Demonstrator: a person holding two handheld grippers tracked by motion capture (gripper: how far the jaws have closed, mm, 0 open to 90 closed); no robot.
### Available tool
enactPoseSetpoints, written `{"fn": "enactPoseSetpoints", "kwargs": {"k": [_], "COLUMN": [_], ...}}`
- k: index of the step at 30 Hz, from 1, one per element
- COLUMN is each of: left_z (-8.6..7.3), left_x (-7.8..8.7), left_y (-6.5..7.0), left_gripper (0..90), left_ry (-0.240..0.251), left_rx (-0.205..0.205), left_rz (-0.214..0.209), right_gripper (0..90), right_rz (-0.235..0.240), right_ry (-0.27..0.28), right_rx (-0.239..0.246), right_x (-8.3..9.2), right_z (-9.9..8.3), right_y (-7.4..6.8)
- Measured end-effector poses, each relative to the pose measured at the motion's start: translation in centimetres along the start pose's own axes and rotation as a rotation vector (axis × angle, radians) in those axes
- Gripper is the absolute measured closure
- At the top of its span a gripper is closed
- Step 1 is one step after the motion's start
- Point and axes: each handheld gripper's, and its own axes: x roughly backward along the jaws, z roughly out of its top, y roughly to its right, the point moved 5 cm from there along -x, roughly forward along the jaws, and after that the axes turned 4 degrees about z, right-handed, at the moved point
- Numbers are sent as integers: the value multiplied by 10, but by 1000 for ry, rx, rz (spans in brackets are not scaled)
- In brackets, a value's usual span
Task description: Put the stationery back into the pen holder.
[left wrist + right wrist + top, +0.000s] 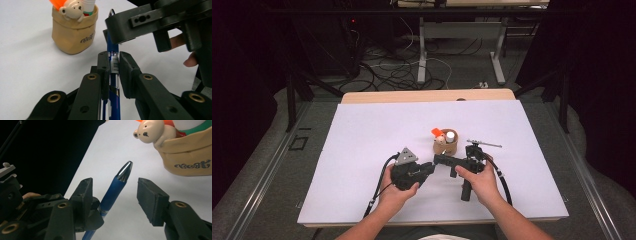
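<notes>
Blue pen [113, 75], tip toward right tongs [115, 195] spread wide, pinched by left tongs [113, 65].

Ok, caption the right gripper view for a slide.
Open right tool straddling the silver-tipped end of a blue pen held by the left tool, beside a tan pouch with a bear figure.

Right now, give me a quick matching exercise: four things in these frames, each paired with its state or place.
Things:
1. blue pen
2. right gripper
3. bear figure
4. left gripper

States:
A. open, jaws either side of the pen tip
B. perched on the rim of the tan pouch
C. clamped between two jaws
D. shut on the pen barrel

Pairs: 1-C, 2-A, 3-B, 4-D
</notes>
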Motion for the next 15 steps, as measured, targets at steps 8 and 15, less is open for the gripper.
{"fn": "enactPoseSetpoints", "kwargs": {"k": [8,15], "left_z": [-1,-2], "left_x": [-2,-3], "left_y": [6,8], "left_gripper": [797,797], "left_ry": [-2,-10], "left_rx": [0,-11], "left_rz": [-17,-14], "right_gripper": [534,583], "right_rz": [15,18], "right_ry": [-1,-17], "right_rx": [-32,-56], "right_x": [-1,-2], "right_z": [-1,-2], "right_y": [0,0]}}
